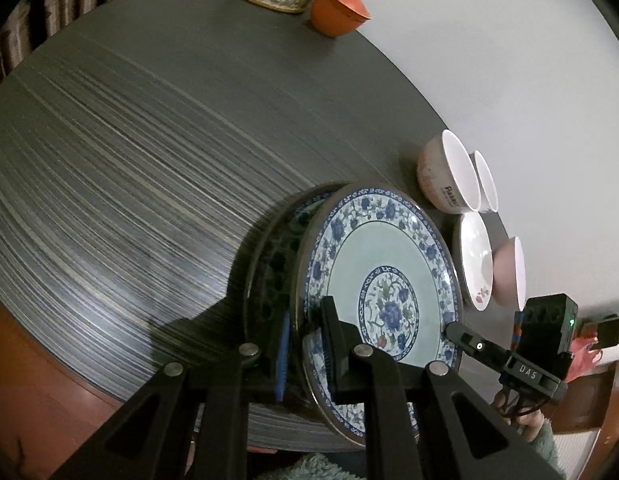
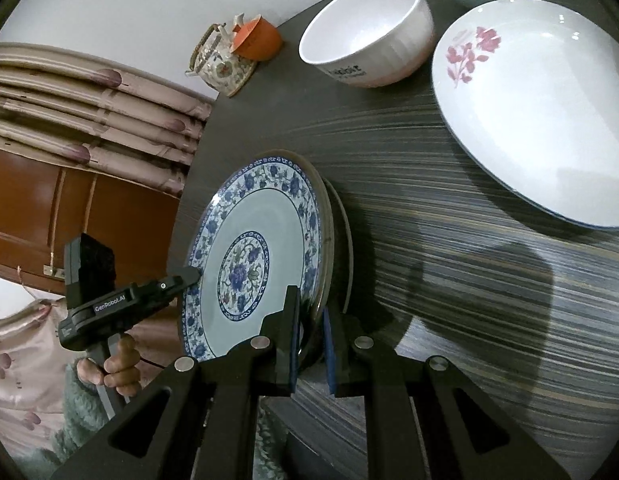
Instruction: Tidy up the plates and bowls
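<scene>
The left gripper (image 1: pixel 305 344) has its black, blue-padded fingers (image 1: pixel 283 356) clamped on the rim of a round blue-and-white floral porcelain plate (image 1: pixel 383 276), and the right gripper (image 2: pixel 311 344) pinches the same plate's rim from the opposite side; in the right wrist view the left tool's body reads "GenRobot.AI", while in the left wrist view the right tool's body reads "DAS". The plate has a pale centre with a blue flower medallion, a scrolling blue floral border and a dark edge, and it is held tilted just above a second dish whose rim shows beneath it on the dark streaked tabletop (image 1: pixel 149 168). Beyond sits a white ribbed bowl (image 2: pixel 365 32) with small dark lettering too blurred to read, beside a white plate with a pink flower (image 2: pixel 533 112).
</scene>
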The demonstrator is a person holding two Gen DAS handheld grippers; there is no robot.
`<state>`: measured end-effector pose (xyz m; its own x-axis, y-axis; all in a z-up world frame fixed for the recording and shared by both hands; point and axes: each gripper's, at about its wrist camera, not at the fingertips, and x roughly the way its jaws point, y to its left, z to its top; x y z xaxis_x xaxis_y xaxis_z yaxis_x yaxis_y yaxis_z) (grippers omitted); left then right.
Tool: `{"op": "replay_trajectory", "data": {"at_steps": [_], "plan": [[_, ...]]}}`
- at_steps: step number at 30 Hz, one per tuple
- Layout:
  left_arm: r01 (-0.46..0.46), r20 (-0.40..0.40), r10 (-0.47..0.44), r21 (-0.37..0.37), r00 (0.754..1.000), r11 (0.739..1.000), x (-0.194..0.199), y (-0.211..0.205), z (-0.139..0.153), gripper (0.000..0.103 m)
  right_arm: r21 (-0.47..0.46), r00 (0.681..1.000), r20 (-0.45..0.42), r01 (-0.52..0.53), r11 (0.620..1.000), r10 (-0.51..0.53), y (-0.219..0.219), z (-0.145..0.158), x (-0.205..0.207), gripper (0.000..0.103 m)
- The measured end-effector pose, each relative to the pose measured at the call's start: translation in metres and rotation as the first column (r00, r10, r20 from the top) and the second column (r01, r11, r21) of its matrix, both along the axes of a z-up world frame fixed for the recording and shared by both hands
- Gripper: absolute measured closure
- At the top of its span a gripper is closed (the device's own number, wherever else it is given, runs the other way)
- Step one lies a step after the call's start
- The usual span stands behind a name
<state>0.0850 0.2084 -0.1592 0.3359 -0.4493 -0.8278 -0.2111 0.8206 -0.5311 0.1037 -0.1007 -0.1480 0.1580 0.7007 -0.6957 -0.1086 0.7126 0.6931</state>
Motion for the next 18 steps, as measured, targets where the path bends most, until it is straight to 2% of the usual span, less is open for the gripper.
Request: {"op": "replay_trajectory", "data": {"at_steps": [5,18], "plan": [[-0.016,-0.004,0.016,0.020,1.000,1.000,0.002,0.003,-0.004,0.089,-0.010,1.000,-0.013,-0.002,1.000,0.002,0.005,-0.005,0.002,0.091],[-0.011,0.006,0.010,0.095,1.000,0.995,0.002,-0.001,-0.007,0.086,-0.126,1.000,0.020,-0.014,0.992,0.017,0.026,0.000,0.004,0.087]]}}
